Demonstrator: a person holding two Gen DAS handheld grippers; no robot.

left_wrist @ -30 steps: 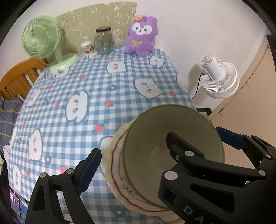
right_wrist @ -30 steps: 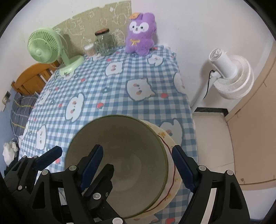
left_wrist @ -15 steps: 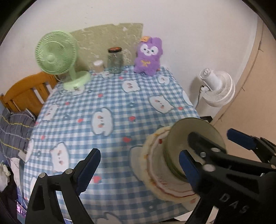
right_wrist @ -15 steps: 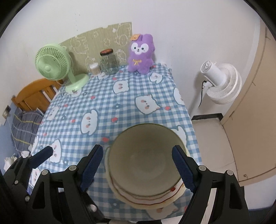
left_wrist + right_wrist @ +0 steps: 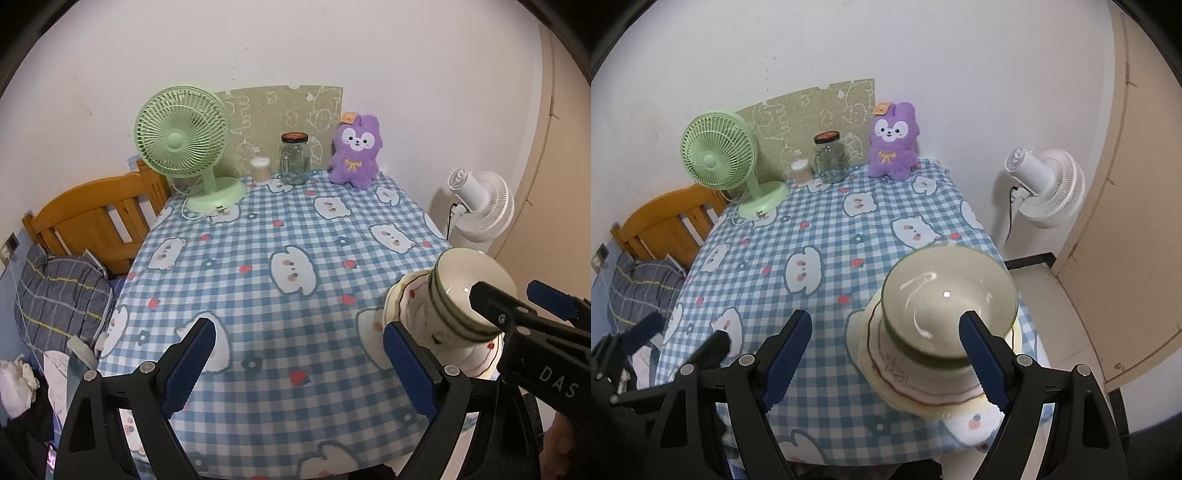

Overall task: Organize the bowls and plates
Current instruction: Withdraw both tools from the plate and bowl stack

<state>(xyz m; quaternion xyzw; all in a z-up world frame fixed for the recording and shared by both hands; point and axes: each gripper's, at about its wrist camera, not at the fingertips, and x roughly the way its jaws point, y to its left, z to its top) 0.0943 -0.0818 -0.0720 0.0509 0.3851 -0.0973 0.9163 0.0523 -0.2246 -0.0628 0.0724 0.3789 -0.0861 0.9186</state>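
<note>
Green-rimmed and cream inside, the bowl (image 5: 948,302) sits nested on the stack of scalloped plates (image 5: 916,380) at the near right corner of the gingham-covered table (image 5: 827,258), and from the look of things the stacking step is done. The right gripper (image 5: 886,354) hangs above the near edge with its jaws wide and nothing between the pads; its right finger only crosses in front of the bowl in the picture and does not press on it. Over in the left wrist view, the left gripper (image 5: 301,363) is just as wide and just as bare, with only blue check cloth showing between its fingers.

So where does that leave the task? No other plate or bowl shows anywhere on the cloth, so the judgement is that the sorting is close to finished or complete. If anything is left, it calls for a check on the stack: it stands very near the table's corner and could do with a nudge inward, and a pinch on the plate rim would want both grippers, one at each side.

Now the containers. The bowl is empty, just glare on its glaze. Whether the pile under it is one plate or several cannot be told for sure. At the far wall a lidded glass jar (image 5: 294,158) looks empty or nearly so, and just beside it stands a small tub of cotton swabs (image 5: 260,170), full. A green desk fan (image 5: 184,147) and a purple plush rabbit (image 5: 355,151) flank them, well apart from the stack.
</note>
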